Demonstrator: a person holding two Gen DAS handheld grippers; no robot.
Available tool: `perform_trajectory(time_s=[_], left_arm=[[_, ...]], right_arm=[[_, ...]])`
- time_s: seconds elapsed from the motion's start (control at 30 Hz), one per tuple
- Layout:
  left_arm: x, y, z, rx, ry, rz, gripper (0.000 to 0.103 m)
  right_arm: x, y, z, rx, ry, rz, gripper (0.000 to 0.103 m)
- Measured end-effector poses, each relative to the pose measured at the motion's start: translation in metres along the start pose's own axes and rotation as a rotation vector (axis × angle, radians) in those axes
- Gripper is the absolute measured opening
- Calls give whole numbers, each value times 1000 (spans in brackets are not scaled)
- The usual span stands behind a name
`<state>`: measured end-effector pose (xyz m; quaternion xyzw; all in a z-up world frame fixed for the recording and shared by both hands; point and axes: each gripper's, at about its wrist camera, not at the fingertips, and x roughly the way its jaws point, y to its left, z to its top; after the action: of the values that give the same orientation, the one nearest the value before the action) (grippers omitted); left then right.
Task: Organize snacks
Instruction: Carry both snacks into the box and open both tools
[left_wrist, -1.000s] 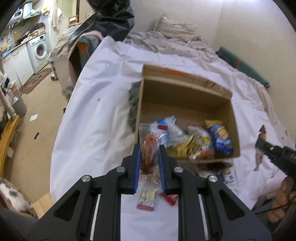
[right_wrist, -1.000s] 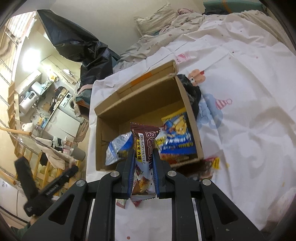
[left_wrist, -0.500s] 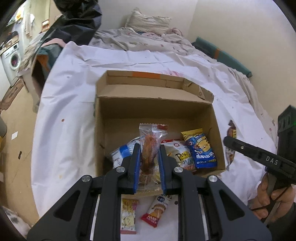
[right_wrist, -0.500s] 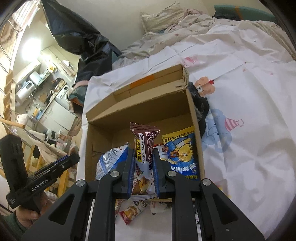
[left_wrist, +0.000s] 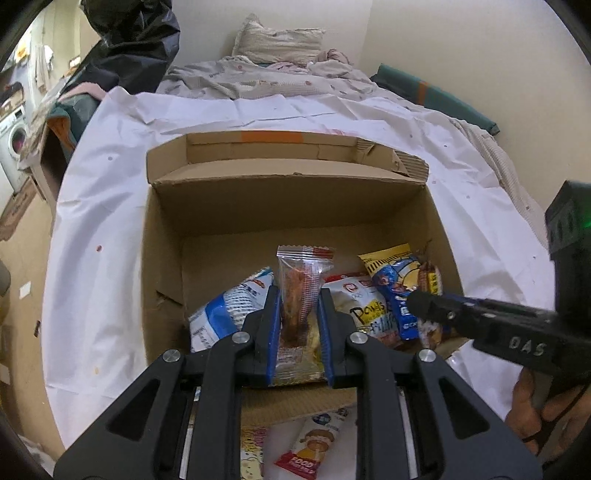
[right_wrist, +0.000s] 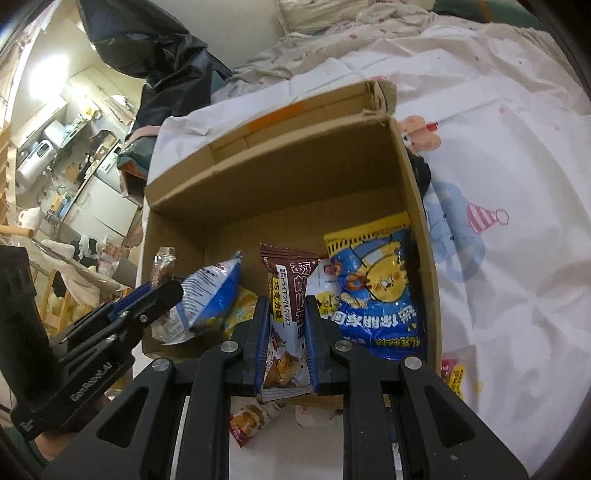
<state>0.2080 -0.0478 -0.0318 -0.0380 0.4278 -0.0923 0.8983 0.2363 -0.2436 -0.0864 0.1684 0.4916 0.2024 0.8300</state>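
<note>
My left gripper (left_wrist: 297, 314) pinches a clear packet (left_wrist: 300, 284) upright in its jaws, held over the near edge of the cardboard box (left_wrist: 288, 206) on the bed (left_wrist: 99, 229). Below in the box lie a blue-white bag (left_wrist: 225, 314) at left and a yellow-blue bag (right_wrist: 373, 280) against the right wall. My right gripper (right_wrist: 284, 332) pinches a brown packet (right_wrist: 288, 291) over the same near edge.
</note>
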Motion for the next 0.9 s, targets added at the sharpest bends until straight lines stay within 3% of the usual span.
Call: perform_trajectory(time_s=[0.53,0.73,0.8,0.9], left_arm=[[-1,0,-2,-12,2,-8,18],[-5,-1,-3,-18,-8,3,27],[-5,-1,-2,-12,-2,10,47],[-8,-3,-2,-5,-21,19,63]], right_arm=[[0,1,1,7,-1,6,20],[-2,-2,2,15,-8,8,22],[-2,-2,3,13,-10,8,22],[-4,-3,3,16,-16,8,22]])
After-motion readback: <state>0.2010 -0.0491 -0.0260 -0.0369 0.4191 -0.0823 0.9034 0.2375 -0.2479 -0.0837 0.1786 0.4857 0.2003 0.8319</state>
